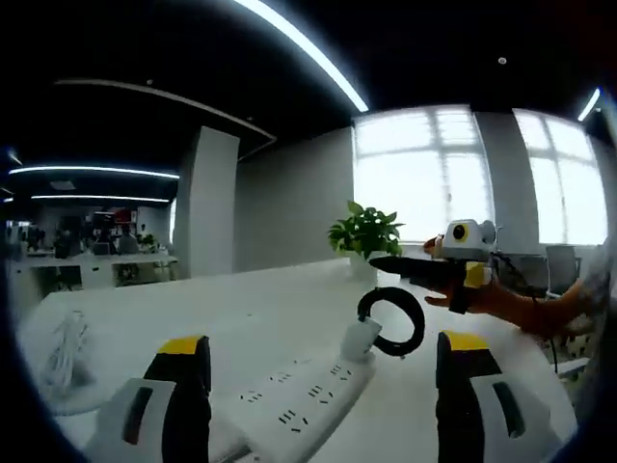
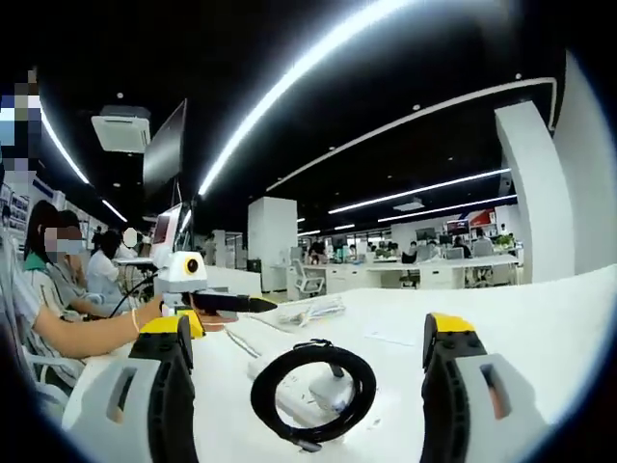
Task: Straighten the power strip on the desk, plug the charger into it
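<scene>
Power strip (image 1: 308, 400) btwn left tongs (image 1: 323, 371).

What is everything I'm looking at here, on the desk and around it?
Power strip: one, white, flat on the desk between the left gripper's jaws.
Cable loop: one, black, coiled at the strip's end.
Loose cord: one bundle, white, far side of the desk.
Potted plant: one, green, desk edge by the windows.
Desk: one, white.
Seated people: several, office background.
Left gripper: yellow-tipped jaws, open.
Right gripper: yellow-tipped jaws, open, above the cable loop.
Hand: one, holding the right gripper.
</scene>
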Demonstrator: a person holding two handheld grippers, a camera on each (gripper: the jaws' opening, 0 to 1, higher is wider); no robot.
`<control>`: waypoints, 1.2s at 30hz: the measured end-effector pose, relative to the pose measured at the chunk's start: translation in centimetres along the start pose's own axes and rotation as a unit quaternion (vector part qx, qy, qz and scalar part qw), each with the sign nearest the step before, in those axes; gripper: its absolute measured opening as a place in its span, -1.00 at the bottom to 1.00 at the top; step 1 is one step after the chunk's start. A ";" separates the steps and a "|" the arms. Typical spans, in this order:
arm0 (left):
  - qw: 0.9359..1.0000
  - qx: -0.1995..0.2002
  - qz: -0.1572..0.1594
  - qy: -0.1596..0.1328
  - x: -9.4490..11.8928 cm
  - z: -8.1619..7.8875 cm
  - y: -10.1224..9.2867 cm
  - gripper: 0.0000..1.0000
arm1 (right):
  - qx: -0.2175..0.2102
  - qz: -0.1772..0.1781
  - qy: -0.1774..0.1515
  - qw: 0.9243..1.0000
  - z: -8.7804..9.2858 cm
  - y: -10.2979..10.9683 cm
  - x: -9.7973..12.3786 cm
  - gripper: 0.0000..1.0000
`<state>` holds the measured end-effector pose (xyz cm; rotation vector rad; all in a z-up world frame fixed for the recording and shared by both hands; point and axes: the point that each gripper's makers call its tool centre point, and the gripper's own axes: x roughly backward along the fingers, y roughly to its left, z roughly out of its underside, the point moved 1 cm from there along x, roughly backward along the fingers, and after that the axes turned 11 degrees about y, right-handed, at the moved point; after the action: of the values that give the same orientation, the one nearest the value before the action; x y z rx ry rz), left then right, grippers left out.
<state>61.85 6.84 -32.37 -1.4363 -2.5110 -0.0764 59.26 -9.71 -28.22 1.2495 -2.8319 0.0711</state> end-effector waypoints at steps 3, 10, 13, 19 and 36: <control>1.000 -0.002 -0.020 0.013 0.5 0.5 1.6 0.97 | 0.004 -0.016 0.011 1.000 -0.6 -1.5 0.8 0.99; 0.998 0.007 -0.062 0.027 1.1 1.8 3.6 0.97 | 0.055 -0.036 0.059 0.996 -0.6 -4.1 1.3 0.99; 0.997 0.022 -0.068 0.024 0.8 2.1 4.4 0.95 | 0.066 -0.048 0.087 0.993 0.1 -4.5 1.0 0.99; 0.996 0.016 -0.084 0.033 1.0 2.4 4.5 0.94 | 0.128 -0.040 0.164 0.977 2.2 -5.3 -0.3 0.99; 0.997 0.017 -0.078 0.010 1.1 1.2 4.0 0.93 | 0.230 -0.052 0.265 0.935 4.5 -4.8 -3.3 0.99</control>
<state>64.52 9.96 -33.55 -1.2188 -2.5899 -0.0746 64.92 -10.78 -32.82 1.2034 -2.3350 0.9591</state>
